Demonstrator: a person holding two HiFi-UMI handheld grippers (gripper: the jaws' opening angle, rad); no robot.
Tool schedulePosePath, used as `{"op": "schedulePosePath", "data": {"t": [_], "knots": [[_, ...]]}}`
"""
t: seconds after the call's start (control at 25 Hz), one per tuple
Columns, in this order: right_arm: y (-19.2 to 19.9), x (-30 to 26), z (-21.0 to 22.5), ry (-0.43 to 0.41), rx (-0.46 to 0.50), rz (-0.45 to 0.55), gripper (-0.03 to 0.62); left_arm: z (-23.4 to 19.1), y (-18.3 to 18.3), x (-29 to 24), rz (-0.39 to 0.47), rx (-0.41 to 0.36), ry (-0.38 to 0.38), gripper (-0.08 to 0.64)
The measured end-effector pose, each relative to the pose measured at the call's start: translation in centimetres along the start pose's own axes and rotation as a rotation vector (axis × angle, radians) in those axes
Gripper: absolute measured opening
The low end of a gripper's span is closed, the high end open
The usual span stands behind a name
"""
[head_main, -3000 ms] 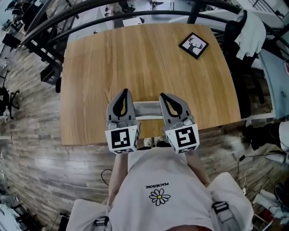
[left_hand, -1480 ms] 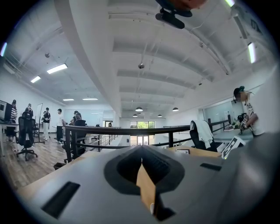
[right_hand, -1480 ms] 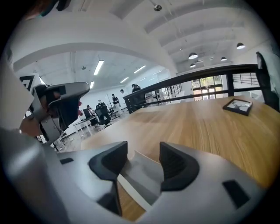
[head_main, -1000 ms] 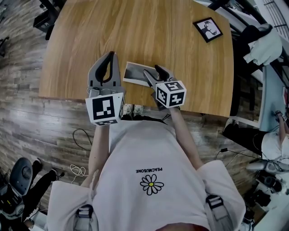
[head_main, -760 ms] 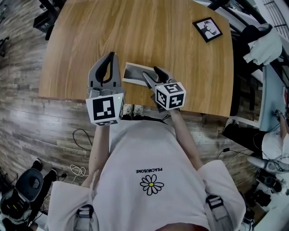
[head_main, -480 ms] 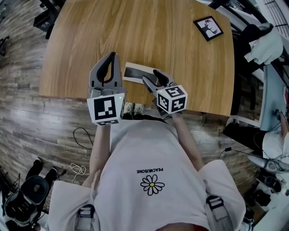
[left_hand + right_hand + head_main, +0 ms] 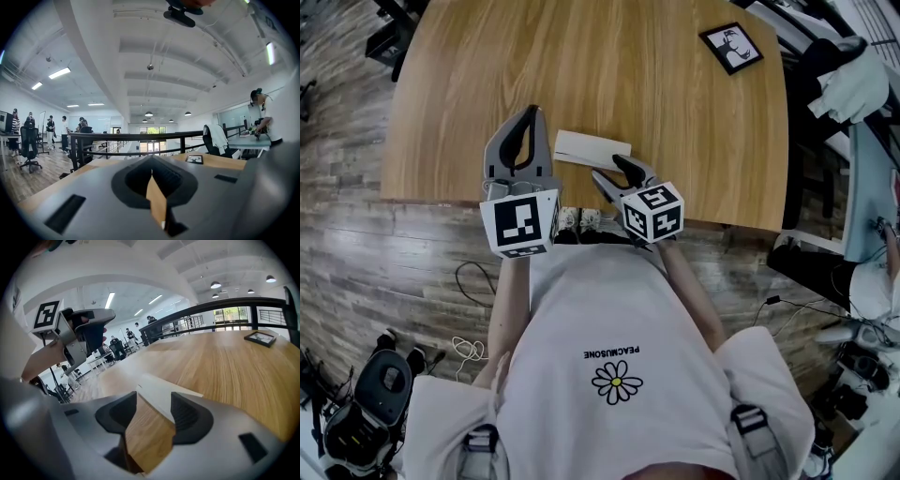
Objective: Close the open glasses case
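The glasses case (image 7: 592,147) is a flat white box lying near the front edge of the wooden table (image 7: 581,56), with its lid down and no dark inside showing. My right gripper (image 7: 612,171) is open just in front of the case, its tips pointing at the case's right end without touching it. In the right gripper view the case (image 7: 171,397) shows in the gap of the right gripper (image 7: 154,401). My left gripper (image 7: 529,114) is shut and empty, held left of the case. In its own view the left gripper (image 7: 151,172) looks out level above the table.
A black-framed deer picture (image 7: 730,47) lies at the table's far right corner. A dark chair with a white garment (image 7: 848,80) stands to the right. The table's front edge (image 7: 469,199) is under my grippers. A black railing (image 7: 140,137) and several people stand beyond.
The case, open with its dark inside showing before, now lies closed and white. My right gripper has drawn back toward the table's front edge. The left gripper has stayed in place.
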State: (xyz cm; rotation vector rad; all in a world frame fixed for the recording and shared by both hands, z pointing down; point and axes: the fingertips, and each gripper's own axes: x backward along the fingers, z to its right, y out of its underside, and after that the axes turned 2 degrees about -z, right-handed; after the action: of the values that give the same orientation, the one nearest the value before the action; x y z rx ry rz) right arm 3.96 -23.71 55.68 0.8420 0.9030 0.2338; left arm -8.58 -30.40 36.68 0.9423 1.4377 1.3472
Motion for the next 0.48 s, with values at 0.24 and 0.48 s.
{"op": "schedulePosePath", "data": {"t": [0.24,0.48], "knots": [[1.0,0.5,-0.3,-0.011,-0.009,-0.011,0.215,0.3,-0.1,-0.1,-0.003,-0.012,0.005,0.017],[-0.7,0.5,0.0,0.016,0.002,0.038,0.215,0.5,0.0,-0.1,-0.003,-0.015,0.013,0.017]]}}
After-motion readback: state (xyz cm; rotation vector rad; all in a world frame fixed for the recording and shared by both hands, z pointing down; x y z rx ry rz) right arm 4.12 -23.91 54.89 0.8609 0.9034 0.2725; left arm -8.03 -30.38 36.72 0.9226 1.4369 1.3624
